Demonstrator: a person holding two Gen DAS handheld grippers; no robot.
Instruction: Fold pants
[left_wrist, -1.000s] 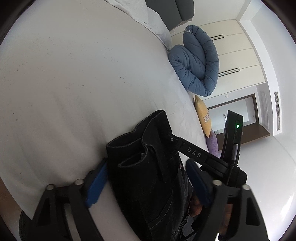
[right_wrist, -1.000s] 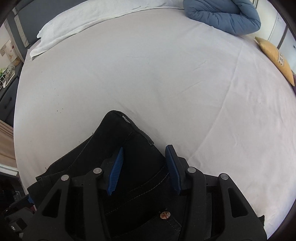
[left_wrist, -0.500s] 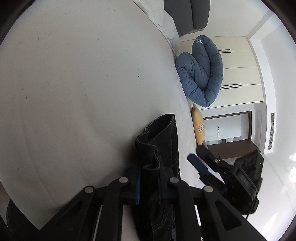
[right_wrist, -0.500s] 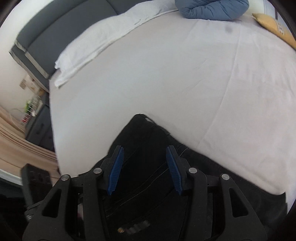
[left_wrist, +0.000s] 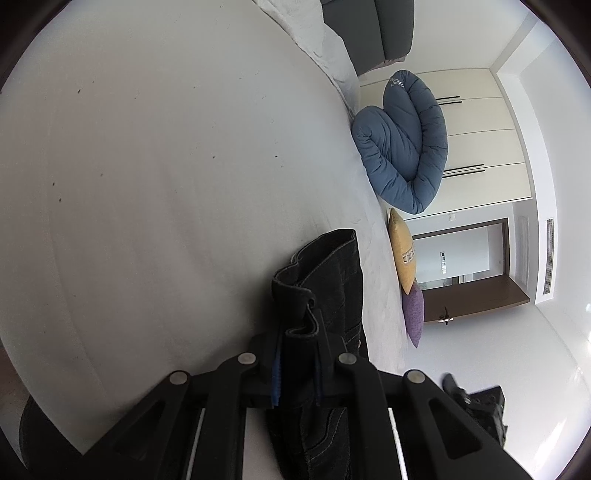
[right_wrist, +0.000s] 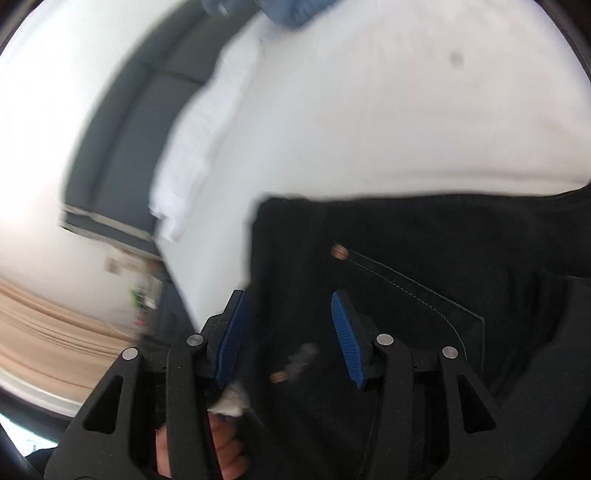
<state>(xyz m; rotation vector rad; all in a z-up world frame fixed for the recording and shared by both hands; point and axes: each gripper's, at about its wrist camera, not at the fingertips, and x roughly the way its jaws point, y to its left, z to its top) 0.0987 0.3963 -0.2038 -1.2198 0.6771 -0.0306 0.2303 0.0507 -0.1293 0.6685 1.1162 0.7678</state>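
Left gripper (left_wrist: 297, 363) is clamped tight on a bunched fold of the black jeans (left_wrist: 325, 295), blue pads pinching the denim with its hemmed edge standing up ahead of the fingers. The right gripper (right_wrist: 291, 336) sits with jaws spread wide, nothing pinched between the blue pads (right_wrist: 345, 339), and the jeans spread dark beneath and beyond it, a rivet (right_wrist: 339, 252) and a stitched pocket seam showing. That view is blurred, so whether the fingers touch the cloth I cannot tell.

Edges now: in the left view the bed's far edge curves just past the jeans on the right, with a yellow cushion (left_wrist: 402, 254) and a purple cushion (left_wrist: 413, 314) propped at that edge. To the left of the jeans, a wide run of bare white bedsheet (left_wrist: 147, 166), lightly speckled. In the right view the top edge of the jeans runs straight across the sheet, open sheet beyond it.

Around the room: a rolled blue duvet (left_wrist: 402, 147) sits at the bed's far edge, a white pillow (right_wrist: 199, 136) lies against the grey headboard (right_wrist: 122, 122), cream wardrobe doors (left_wrist: 476, 122) stand behind the duvet, and a doorway (left_wrist: 465, 254) opens beside them.
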